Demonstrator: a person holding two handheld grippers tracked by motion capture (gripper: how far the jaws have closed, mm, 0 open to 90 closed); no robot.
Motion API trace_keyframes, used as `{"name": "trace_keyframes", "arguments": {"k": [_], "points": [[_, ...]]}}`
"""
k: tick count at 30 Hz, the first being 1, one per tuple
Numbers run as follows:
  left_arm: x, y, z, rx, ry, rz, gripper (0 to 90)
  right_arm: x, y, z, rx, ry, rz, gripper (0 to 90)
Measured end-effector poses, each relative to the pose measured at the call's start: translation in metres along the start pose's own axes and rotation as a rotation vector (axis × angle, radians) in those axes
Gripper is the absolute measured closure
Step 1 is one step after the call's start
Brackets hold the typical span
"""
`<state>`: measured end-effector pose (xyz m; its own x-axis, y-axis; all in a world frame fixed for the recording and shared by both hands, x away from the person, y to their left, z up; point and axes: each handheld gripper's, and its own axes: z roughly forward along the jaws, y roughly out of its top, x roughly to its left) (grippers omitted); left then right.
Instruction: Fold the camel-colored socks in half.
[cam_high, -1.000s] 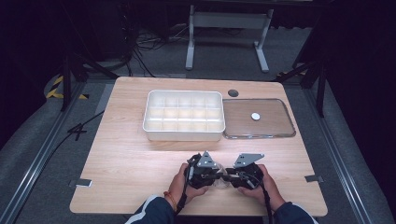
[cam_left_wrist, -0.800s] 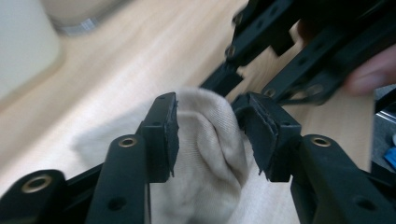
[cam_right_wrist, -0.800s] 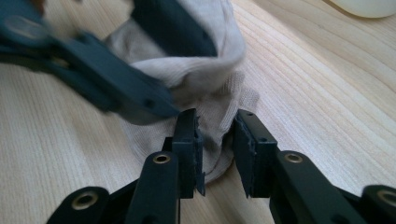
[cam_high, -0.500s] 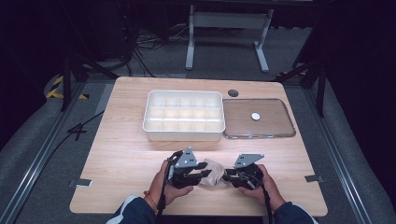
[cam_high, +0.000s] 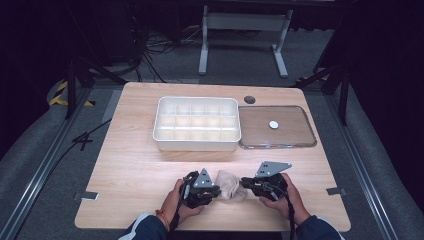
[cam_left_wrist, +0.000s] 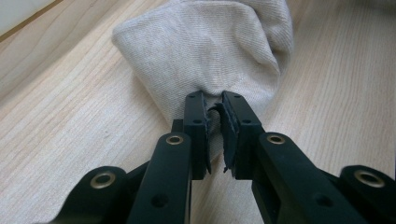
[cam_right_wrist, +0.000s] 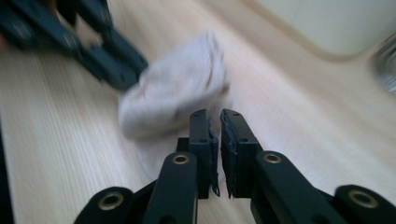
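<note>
Left hand-held gripper (cam_left_wrist: 214, 105) clamps the crumpled beige knit cloth (cam_left_wrist: 210, 51) on the light wooden bench (cam_high: 130, 165). Right hand-held gripper (cam_right_wrist: 214, 122), jaws nearly closed and empty, sits just beside it.

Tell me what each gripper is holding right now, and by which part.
The left gripper pinches the beige cloth at a bunched fold on its near edge. The right gripper has its jaws nearly together beside the cloth with nothing between them.
</note>
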<state>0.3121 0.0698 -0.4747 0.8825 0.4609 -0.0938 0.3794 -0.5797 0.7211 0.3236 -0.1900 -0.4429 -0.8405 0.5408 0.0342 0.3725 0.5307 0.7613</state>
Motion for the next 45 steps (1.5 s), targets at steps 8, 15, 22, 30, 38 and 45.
{"name": "trace_keyframes", "arguments": {"k": [8, 15, 22, 30, 38, 45], "points": [[-0.003, 0.001, 0.001, 0.007, 0.024, 0.031, 80.7, 0.029, 0.023, 0.007, -0.037, -0.01, -0.09, 82.5], [-0.002, -0.001, 0.001, 0.006, 0.013, 0.027, 80.7, 0.026, 0.004, 0.027, 0.132, -0.025, -0.117, 83.7], [0.001, -0.002, -0.004, -0.008, 0.037, -0.017, 69.6, 0.02, -0.005, 0.028, 0.118, -0.009, -0.104, 83.8], [0.012, -0.005, -0.005, -0.034, 0.027, -0.117, 51.5, 0.019, -0.006, 0.028, 0.109, -0.011, -0.112, 83.7], [0.011, -0.003, 0.004, -0.016, 0.043, -0.128, 47.4, 0.02, -0.006, 0.029, 0.107, -0.015, -0.126, 82.6], [0.014, -0.003, 0.004, -0.013, -0.053, -0.152, 72.2, 0.02, -0.002, 0.028, 0.091, -0.017, -0.095, 81.0]]}}
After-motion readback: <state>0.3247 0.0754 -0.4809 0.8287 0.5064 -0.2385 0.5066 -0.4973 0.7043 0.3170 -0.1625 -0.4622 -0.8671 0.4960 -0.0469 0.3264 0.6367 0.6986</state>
